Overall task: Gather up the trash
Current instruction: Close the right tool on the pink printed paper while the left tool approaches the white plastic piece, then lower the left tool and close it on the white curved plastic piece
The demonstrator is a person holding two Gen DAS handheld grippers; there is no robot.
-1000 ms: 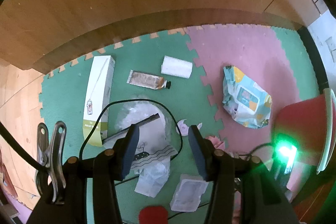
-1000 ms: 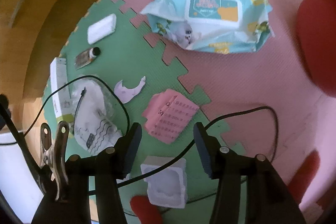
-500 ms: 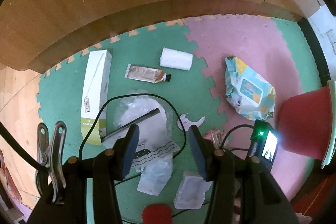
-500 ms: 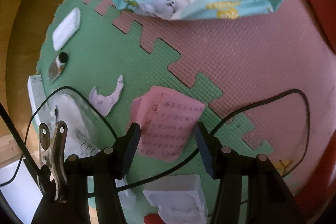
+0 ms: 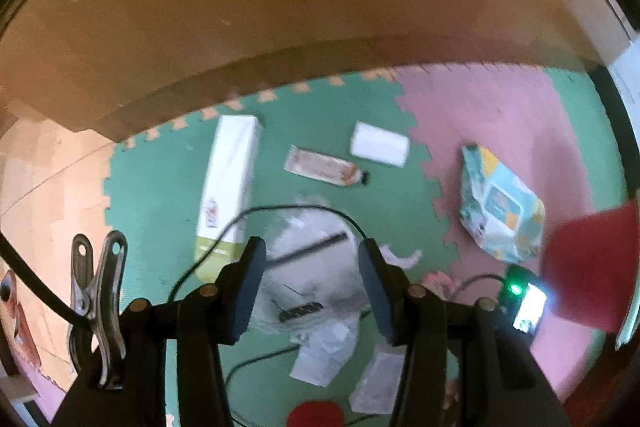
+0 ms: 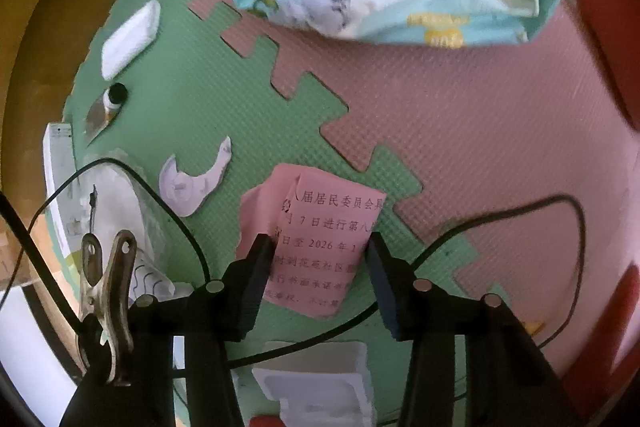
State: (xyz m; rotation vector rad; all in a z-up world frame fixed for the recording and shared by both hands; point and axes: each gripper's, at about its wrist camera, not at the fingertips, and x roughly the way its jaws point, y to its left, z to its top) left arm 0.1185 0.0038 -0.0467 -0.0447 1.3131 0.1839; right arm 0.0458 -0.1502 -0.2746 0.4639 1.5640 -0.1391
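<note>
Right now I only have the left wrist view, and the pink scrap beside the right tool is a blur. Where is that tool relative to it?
Observer: The right tool straddles the pink paper, one finger on each side. Its jaws are closing but not yet pinching.
Operator: Is the paper blank?
Observer: No. It is a folded notice with rows of printed text.
Operator: What is it lying on?
Observer: It lies flat on the green tile, right at the jigsaw seam with the pink tile.
</note>
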